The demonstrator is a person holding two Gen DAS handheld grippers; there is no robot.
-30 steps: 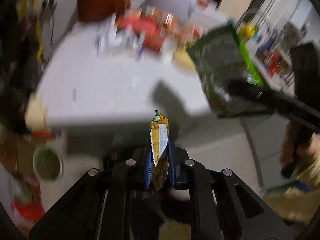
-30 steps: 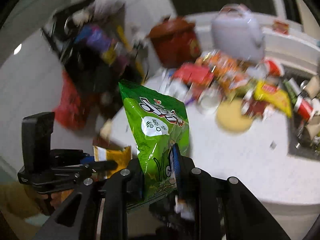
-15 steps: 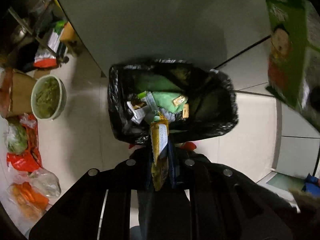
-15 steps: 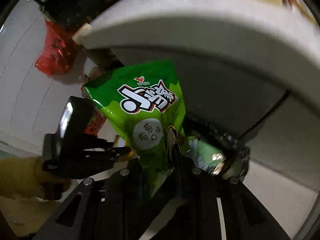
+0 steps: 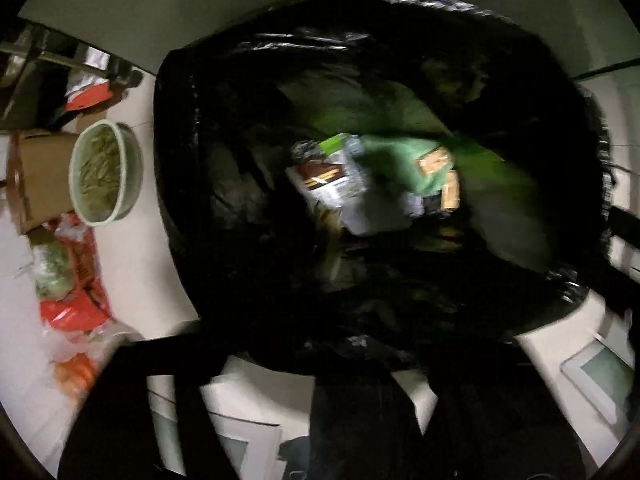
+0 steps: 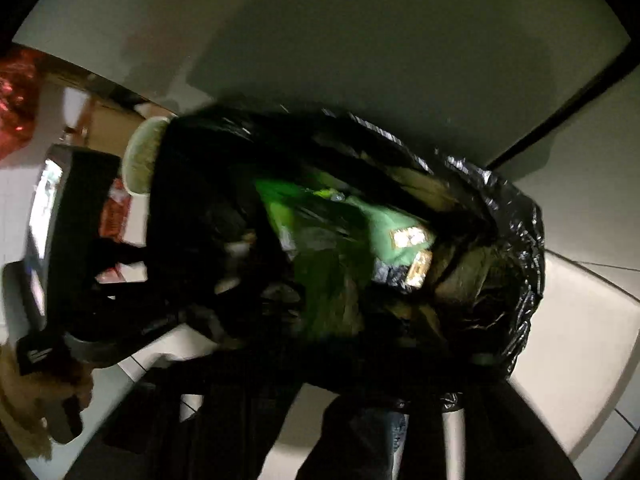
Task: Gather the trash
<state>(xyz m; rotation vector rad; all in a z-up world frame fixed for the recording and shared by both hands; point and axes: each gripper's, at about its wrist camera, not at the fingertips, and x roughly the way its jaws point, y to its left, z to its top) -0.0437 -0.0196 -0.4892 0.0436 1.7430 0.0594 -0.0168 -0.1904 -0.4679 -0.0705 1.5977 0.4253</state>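
Both views look straight down into a trash bin lined with a black bag [image 5: 188, 184] [image 6: 516, 232]; wrappers and green packets lie inside. My left gripper [image 5: 304, 364] hovers over its near rim, jaws opening and spread wide with nothing between them. A blurred yellow wrapper [image 5: 330, 240] is dropping below it. My right gripper [image 6: 332, 372] is a dark blur with its jaws opening. The green chip bag [image 6: 324, 280] is a green smear just beyond its fingers, inside the bin's mouth. A gloved hand [image 6: 24, 400] holds the left tool at the left edge.
A pale green bowl [image 5: 104, 172] of greenish scraps, a cardboard box [image 5: 36, 176] and red and orange plastic bags [image 5: 72, 308] crowd the tiled floor left of the bin. A grey-white surface [image 5: 280, 20] rises behind it. A red bag [image 6: 16, 92] hangs far left.
Both grippers dropped from table height to just over the bin and tipped downward. Both sets of jaws have spread; the yellow wrapper and the green chip bag have left the pads.
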